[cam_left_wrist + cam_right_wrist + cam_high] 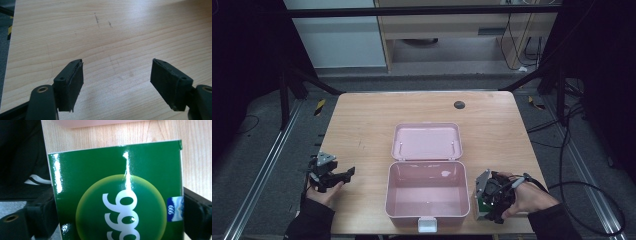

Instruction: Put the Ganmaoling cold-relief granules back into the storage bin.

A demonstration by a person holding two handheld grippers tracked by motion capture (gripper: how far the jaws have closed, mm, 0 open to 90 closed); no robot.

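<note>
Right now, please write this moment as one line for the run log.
right gripper: jaws on both sides of green box, by table's near edge | left gripper: open, empty, over table | pink case: lid open, empty

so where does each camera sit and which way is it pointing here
High view: fixed above the person's side, looking forward and down on the light wooden table and open pink plastic lunch box; both hands show, left gripper, right gripper.
Left gripper view: rides the left gripper, looking along its open jaws at bare tabletop.
Right gripper view: rides the right gripper, close on the glossy green cardboard box between its jaws.
Shared: the green box shows in the high and right gripper views.
</note>
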